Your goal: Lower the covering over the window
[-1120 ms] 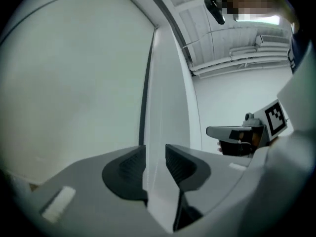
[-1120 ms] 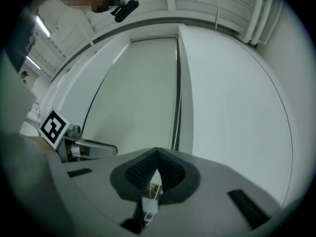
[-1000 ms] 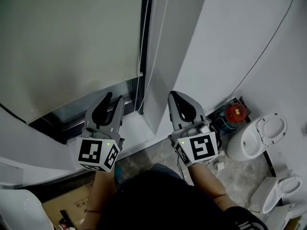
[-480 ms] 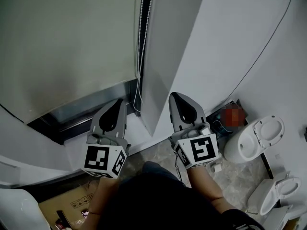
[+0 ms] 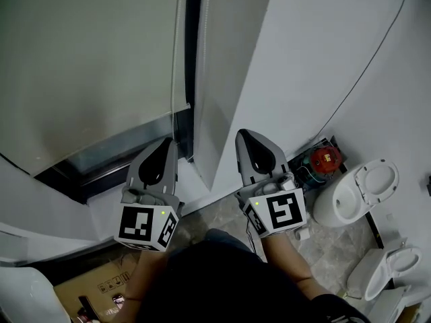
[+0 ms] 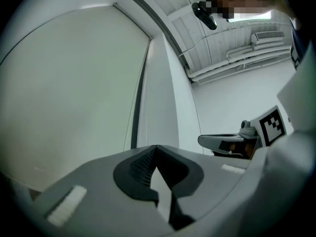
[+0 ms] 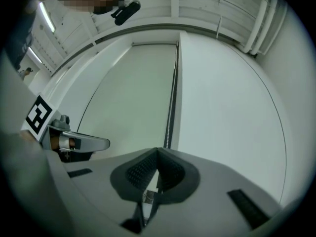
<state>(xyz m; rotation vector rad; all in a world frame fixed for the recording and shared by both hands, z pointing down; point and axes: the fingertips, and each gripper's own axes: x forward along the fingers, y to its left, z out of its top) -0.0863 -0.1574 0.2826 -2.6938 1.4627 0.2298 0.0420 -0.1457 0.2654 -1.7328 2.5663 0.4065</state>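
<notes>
Hanging nearly all the way down, the blind [image 5: 87,59] covers most of the window. Only a dark strip of frame [image 5: 101,155] shows under its bottom edge. A pull chain [image 7: 170,113] runs down just beside the blind's right edge, in the dark gap between the blind and a white wall panel [image 5: 229,59].

The left gripper [image 5: 167,144] sits just below the blind's bottom right corner, pointing up at it. Its jaws are clenched tight with nothing in them, pads pressed flat on each other. I can't see it touching the blind or the chain. The right gripper [image 5: 245,136] is further right of the blind, in front of that white panel. It's pinched closed too and it's empty. The two are side by side at about the same height, well apart from each other.

Out past that, right of the blind, there's a plain white wall [image 5: 323,46] with a thin cable [image 5: 370,66] running down it. The cable runs towards a red gadget with wires [image 5: 324,157] on the floor. Two white toilets are on the floor over there too, one [image 5: 353,194] right next to the red thing and another [image 5: 397,264] nearer the corner. A cardboard box [image 5: 101,288] is down low, below the blind's left half.
</notes>
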